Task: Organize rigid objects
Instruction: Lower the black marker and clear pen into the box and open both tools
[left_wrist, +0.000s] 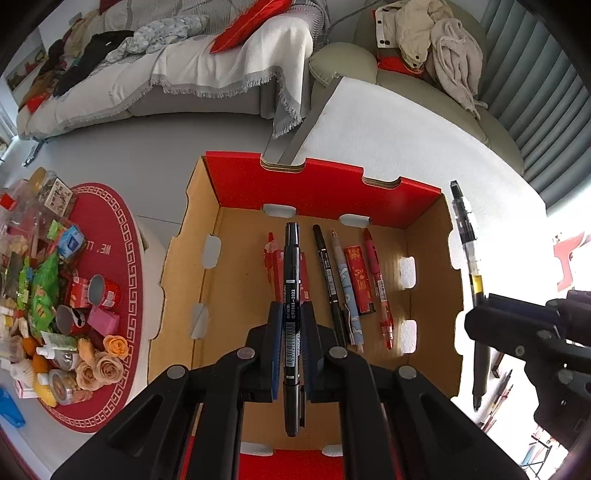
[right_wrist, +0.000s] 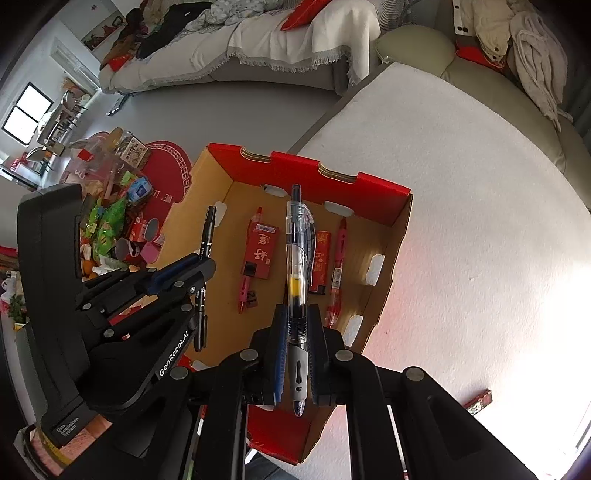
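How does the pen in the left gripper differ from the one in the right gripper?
The black marker in the left gripper is opaque black with a barcode label; the clear gel pen in the right gripper is see-through with a grey rubber grip. The marker is slimmer, without a clip. Both are clamped over the cardboard box.

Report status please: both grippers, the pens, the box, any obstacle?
Left gripper shut on black marker. Right gripper shut on clear pen. Both over cardboard box. Nothing blocking.
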